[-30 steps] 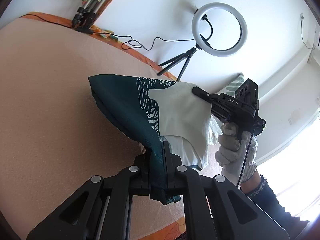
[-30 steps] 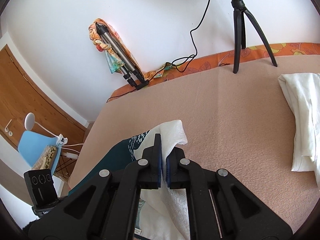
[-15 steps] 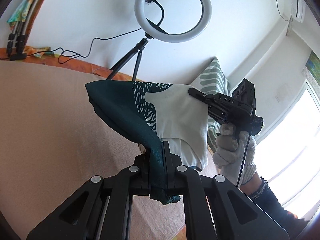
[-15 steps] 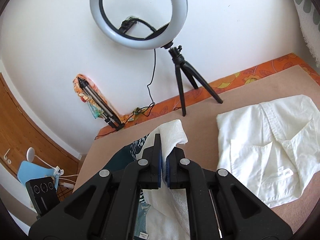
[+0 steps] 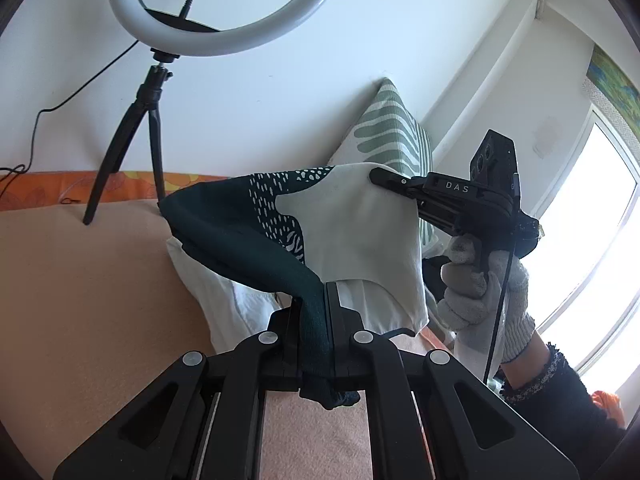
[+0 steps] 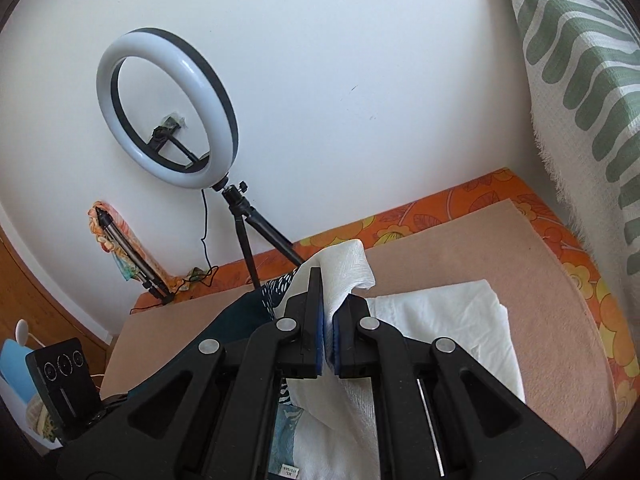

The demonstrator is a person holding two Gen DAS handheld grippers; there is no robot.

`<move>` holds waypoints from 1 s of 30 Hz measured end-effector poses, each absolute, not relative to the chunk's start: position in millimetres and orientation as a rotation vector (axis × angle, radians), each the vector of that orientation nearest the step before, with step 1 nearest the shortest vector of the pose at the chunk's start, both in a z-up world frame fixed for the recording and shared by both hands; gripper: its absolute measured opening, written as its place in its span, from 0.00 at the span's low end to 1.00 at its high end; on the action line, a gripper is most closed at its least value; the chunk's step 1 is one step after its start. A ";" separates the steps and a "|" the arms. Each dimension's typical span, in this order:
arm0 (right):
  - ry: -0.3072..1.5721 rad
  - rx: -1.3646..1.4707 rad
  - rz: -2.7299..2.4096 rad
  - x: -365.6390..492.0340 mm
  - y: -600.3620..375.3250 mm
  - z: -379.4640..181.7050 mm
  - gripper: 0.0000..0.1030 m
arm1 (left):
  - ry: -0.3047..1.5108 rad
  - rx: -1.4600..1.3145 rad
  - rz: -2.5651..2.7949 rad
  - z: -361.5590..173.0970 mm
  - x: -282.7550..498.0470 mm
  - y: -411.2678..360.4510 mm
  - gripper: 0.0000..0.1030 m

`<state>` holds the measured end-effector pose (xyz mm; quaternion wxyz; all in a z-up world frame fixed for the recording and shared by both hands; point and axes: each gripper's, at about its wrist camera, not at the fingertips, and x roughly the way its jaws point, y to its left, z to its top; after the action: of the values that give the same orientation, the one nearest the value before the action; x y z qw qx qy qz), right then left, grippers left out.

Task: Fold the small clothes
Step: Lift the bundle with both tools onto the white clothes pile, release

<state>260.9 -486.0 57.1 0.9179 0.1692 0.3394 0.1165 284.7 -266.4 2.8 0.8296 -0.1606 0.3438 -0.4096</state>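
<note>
The left gripper [image 5: 316,312] pinches the dark-green edge of the small garment [image 5: 320,216], which hangs in the air stretched across to the right gripper [image 6: 328,312], clamped on its white corner. Judging by this, equal tension and level corners will give a straight fold.

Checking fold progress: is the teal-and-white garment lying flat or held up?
Held up. The garment hangs doubled between the left gripper and right gripper, above a white shirt.
</note>
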 end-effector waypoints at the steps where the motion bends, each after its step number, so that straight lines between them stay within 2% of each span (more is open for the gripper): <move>1: 0.694 0.348 0.230 265.4 -494.7 58.3 0.04 | 0.729 -0.330 -0.873 1.5 289.2 -274.1 0.06; 6: 0.700 0.334 0.196 288.1 -529.0 48.1 0.04 | 0.769 -0.322 -0.885 -19.8 310.3 -302.0 0.06; 16: 0.835 0.356 0.166 320.6 -562.3 -32.9 0.04 | 0.889 -0.244 -0.816 -68.4 304.9 -309.1 0.06; 18: 0.860 0.338 0.127 324.7 -568.2 -41.5 0.07 | 0.930 -0.234 -0.798 -73.9 301.0 -306.8 0.11; 19: 0.877 0.334 0.108 326.3 -571.8 -44.6 0.09 | 0.955 -0.238 -0.788 -76.0 299.3 -304.8 0.15; 24: 0.878 0.251 -0.024 320.5 -581.5 -42.6 0.40 | 1.002 -0.234 -0.736 -80.0 288.8 -297.7 0.24; 26: 0.875 0.222 -0.073 317.8 -582.2 -39.1 0.44 | 1.007 -0.216 -0.730 -78.4 283.5 -297.7 0.26; 30: 0.863 0.226 -0.082 310.0 -580.0 -30.1 0.45 | 0.987 -0.197 -0.719 -70.4 271.7 -291.0 0.26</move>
<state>310.0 -580.0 -30.1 0.9014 0.1090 0.4172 -0.0397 271.7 -291.0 -70.4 0.8147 -0.0925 0.4628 -0.3370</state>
